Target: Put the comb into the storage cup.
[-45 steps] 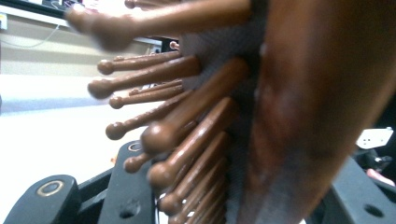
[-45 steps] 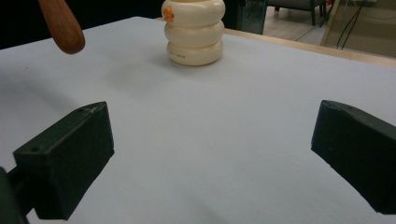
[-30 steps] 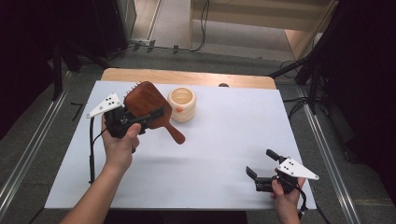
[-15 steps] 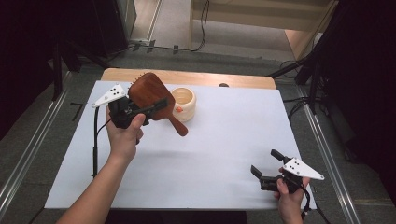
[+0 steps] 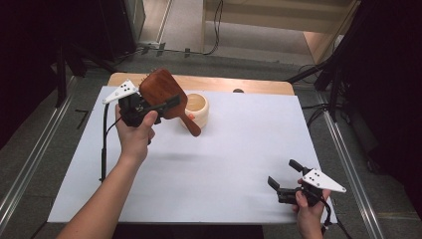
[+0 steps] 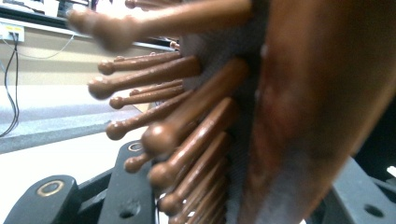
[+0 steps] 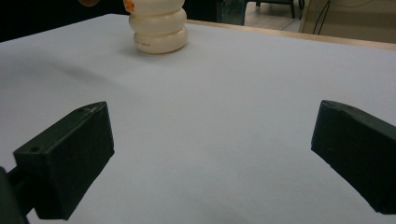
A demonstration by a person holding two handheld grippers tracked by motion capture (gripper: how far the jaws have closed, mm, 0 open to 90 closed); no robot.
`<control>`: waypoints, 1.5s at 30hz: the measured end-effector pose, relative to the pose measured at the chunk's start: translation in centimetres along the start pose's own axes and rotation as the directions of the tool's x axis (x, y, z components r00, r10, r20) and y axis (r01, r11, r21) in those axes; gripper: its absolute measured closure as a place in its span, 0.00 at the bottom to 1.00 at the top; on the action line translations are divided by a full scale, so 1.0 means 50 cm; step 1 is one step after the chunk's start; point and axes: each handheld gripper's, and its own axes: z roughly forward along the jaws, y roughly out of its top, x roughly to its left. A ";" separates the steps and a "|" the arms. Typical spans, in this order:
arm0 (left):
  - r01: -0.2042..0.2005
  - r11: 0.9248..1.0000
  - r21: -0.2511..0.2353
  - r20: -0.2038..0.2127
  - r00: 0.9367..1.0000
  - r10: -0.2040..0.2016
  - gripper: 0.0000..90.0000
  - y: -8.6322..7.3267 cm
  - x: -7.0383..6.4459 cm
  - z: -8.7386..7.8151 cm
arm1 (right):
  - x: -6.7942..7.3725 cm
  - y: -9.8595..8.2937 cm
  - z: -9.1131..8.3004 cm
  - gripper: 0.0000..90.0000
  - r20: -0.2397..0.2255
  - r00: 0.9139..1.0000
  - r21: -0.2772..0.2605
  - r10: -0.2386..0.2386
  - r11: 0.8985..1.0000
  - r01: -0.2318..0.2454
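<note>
A dark wooden hairbrush (image 5: 160,89) is held up over the table's far left, its handle sloping down toward me and to the right. My left gripper (image 5: 171,102) is shut on the brush head. In the left gripper view the brush's back (image 6: 308,112) and its round-tipped wooden pegs (image 6: 182,130) sit between the black jaws, very close to the camera. A cream ribbed cup (image 5: 198,110) stands just right of the brush, also seen as the cup (image 7: 159,25) far ahead in the right gripper view. My right gripper (image 5: 282,172) stands open and holds nothing at the front right (image 7: 215,144).
A white sheet (image 5: 239,149) covers the table, with a strip of bare wood (image 5: 224,84) along the far edge. A black cable (image 5: 103,144) hangs from the left gripper down the sheet's left side. Metal rails and dark floor surround the table.
The left hand has lifted the brush higher and carried it farther from me, toward the cup. The right gripper has drifted slightly to the right, still open.
</note>
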 end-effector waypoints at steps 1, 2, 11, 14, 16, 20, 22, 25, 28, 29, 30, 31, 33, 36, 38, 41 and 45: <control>0.002 1.000 -0.003 -0.003 1.000 -0.002 0.61 0.001 0.002 0.002 | 0.000 0.000 0.000 0.00 0.001 1.000 0.000 0.001 1.000 -0.001; -0.002 1.000 -0.004 -0.003 1.000 0.002 0.61 0.003 0.004 0.003 | 0.000 0.000 0.000 0.00 0.000 1.000 -0.001 0.001 1.000 -0.001; 0.006 1.000 -0.026 -0.016 1.000 -0.006 0.61 0.022 0.019 0.018 | 0.000 -0.001 0.000 0.00 0.000 1.000 -0.002 -0.002 1.000 0.002; 0.008 0.999 -0.032 -0.020 1.000 -0.008 0.61 0.026 0.024 0.023 | 0.000 0.000 -0.001 0.00 0.002 1.000 -0.002 -0.002 1.000 0.002; 0.008 0.999 -0.031 -0.026 1.000 -0.009 0.61 0.029 0.029 0.026 | 0.000 0.000 -0.001 0.00 0.002 1.000 -0.003 -0.002 1.000 0.002; 0.003 1.000 -0.026 -0.038 0.999 -0.004 0.61 0.034 0.036 0.034 | 0.000 0.000 -0.002 0.00 0.002 1.000 -0.003 -0.001 1.000 0.001; 0.002 0.999 -0.033 -0.038 0.999 -0.003 0.61 0.036 0.037 0.036 | 0.000 -0.001 -0.001 0.00 0.003 1.000 -0.002 -0.003 1.000 0.003; -0.004 0.999 -0.038 -0.038 0.999 0.002 0.61 0.041 0.038 0.041 | 0.000 -0.001 -0.002 0.00 0.003 1.000 -0.003 0.000 1.000 0.000; -0.010 0.999 -0.042 -0.040 0.999 0.008 0.61 0.046 0.040 0.047 | 0.000 -0.001 -0.001 0.00 0.003 1.000 -0.003 -0.002 1.000 0.002; -0.007 0.999 -0.041 -0.040 0.999 0.005 0.61 0.047 0.041 0.050 | 0.000 -0.001 -0.001 0.00 0.003 1.000 -0.003 -0.002 1.000 0.002; -0.003 0.999 -0.044 -0.039 0.999 0.001 0.61 0.048 0.042 0.051 | 0.000 -0.001 -0.001 0.00 0.002 1.000 -0.003 -0.002 1.000 0.002; -0.001 0.999 -0.047 -0.040 0.999 -0.001 0.61 0.049 0.044 0.053 | 0.000 -0.001 -0.001 0.00 0.001 1.000 -0.002 -0.003 1.000 0.003; -0.001 0.999 -0.047 -0.045 0.999 -0.002 0.61 0.051 0.046 0.056 | 0.000 -0.001 -0.001 0.00 0.001 1.000 -0.004 -0.001 1.000 0.001; 0.001 0.999 -0.053 -0.050 0.999 -0.003 0.61 0.053 0.051 0.060 | 0.000 -0.001 -0.002 0.00 0.000 1.000 -0.002 0.007 1.000 -0.007; 0.003 0.999 -0.055 -0.055 0.998 -0.006 0.61 0.053 0.054 0.063 | 0.000 -0.001 -0.002 0.00 0.001 1.000 -0.004 0.005 1.000 -0.005; 0.005 0.998 -0.056 -0.063 0.998 -0.009 0.61 0.055 0.059 0.068 | -0.001 -0.002 -0.001 0.00 -0.001 1.000 -0.003 0.004 1.000 -0.004; 0.010 0.998 -0.056 -0.073 0.997 -0.014 0.61 0.055 0.066 0.075 | -0.001 -0.002 0.000 0.00 -0.003 1.000 -0.002 0.003 1.000 -0.003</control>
